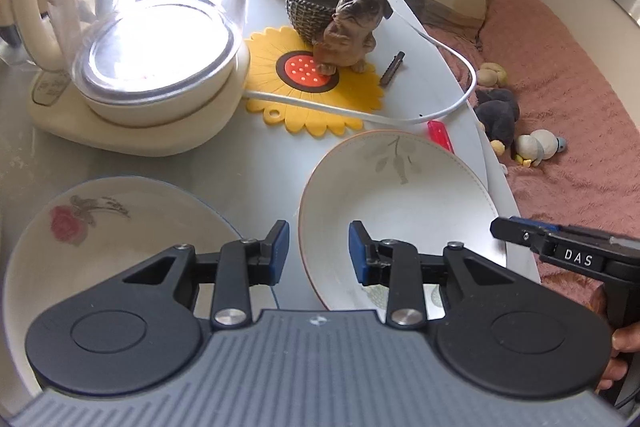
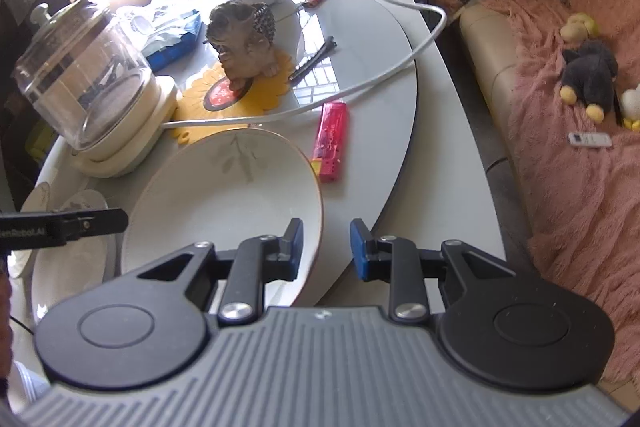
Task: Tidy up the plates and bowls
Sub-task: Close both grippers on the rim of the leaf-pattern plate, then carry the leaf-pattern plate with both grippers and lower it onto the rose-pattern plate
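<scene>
A white plate with a grey leaf print [image 1: 400,203] [image 2: 224,203] lies on the pale table. My left gripper [image 1: 319,251] straddles its left rim; the blue pads [image 1: 282,247] stand apart and clear of the rim, so it is open. My right gripper [image 2: 326,249] straddles the opposite rim, likewise open and not pressing. Each gripper shows in the other's view, the right gripper [image 1: 520,233] and the left gripper [image 2: 100,221]. A white plate with a pink rose [image 1: 100,239] lies just left of the leaf plate. More plates [image 2: 72,251] sit at the left.
Behind the plates stand a glass kettle on a cream base [image 1: 152,39], a yellow sunflower mat [image 1: 312,95] with a dog figurine [image 1: 352,27], a white cable [image 1: 400,115] and a red lighter [image 2: 332,143]. The table edge [image 2: 460,187] drops to a pink-covered sofa [image 2: 580,167].
</scene>
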Motion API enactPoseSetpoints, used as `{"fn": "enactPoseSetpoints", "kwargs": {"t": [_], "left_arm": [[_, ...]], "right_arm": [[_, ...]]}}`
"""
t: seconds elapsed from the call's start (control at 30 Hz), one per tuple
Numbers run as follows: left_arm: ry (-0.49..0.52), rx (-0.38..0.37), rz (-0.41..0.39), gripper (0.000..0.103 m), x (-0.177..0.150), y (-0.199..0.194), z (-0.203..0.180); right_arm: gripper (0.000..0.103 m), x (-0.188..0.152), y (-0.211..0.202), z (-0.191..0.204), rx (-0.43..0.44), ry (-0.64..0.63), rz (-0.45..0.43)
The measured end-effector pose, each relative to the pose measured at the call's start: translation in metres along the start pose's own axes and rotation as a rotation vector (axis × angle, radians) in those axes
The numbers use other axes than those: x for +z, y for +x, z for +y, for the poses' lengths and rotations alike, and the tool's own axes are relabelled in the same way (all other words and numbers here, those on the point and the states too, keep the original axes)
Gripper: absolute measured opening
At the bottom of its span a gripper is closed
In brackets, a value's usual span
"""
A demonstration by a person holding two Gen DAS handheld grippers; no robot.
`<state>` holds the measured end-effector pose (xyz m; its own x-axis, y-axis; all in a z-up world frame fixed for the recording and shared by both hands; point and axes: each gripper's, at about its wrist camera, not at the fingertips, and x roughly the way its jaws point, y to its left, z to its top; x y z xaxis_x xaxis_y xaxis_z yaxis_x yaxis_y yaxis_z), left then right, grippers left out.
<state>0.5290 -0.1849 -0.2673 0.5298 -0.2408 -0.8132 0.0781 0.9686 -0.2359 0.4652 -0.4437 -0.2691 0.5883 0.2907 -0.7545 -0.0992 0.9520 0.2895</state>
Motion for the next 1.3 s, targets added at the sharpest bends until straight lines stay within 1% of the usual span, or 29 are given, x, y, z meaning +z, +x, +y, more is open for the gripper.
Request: {"fn": "enactPoseSetpoints", "kwargs": {"t": [0.07,0.13,0.2,0.33,0.43,0.5,0.57,0.67,0.8,0.93,1.03,1.3], "left_arm": [[-0.028,0.000,0.009,0.037,0.001,0.007,0.003],[-0.027,0.014,0.003,0.036,0.001,0.011,0.002],[-0.025,0.014,0.000,0.035,0.002,0.014,0.002],[-0.012,0.014,0.008,0.024,0.005,0.025,0.001],[-0.004,0.006,0.024,0.020,0.006,0.031,0.003],[0.002,0.004,0.033,0.019,0.007,0.034,0.004],[-0.021,-0.009,0.046,0.019,0.007,0.037,0.007],[-0.035,-0.018,0.059,0.018,0.006,0.042,0.010],[-0.017,-0.021,0.048,0.017,0.004,0.041,0.009],[-0.025,-0.040,0.058,0.015,0.007,0.040,0.014],[-0.045,-0.059,0.062,0.014,0.010,0.035,0.018],[-0.018,-0.059,0.058,0.014,0.020,0.008,0.017]], "right_arm": [[0.030,-0.002,0.004,-0.001,0.015,0.010,0.011],[0.030,-0.004,0.008,-0.001,0.024,0.020,0.014],[0.030,-0.007,0.010,-0.001,0.012,0.026,0.020],[0.030,-0.012,0.013,-0.002,0.024,0.032,0.011],[0.029,-0.012,0.015,-0.002,0.039,0.035,0.008],[0.028,-0.013,0.016,-0.002,0.054,0.035,0.003],[0.025,-0.015,0.018,0.001,0.074,0.028,0.001],[0.025,-0.016,0.021,0.007,0.061,-0.008,-0.003],[0.024,-0.014,0.022,0.002,0.080,0.024,-0.008],[0.024,-0.013,0.022,0.000,0.098,0.030,-0.001],[0.024,-0.012,0.021,0.002,0.099,0.027,0.003],[0.024,-0.003,0.001,0.015,0.111,0.037,0.002]]}}
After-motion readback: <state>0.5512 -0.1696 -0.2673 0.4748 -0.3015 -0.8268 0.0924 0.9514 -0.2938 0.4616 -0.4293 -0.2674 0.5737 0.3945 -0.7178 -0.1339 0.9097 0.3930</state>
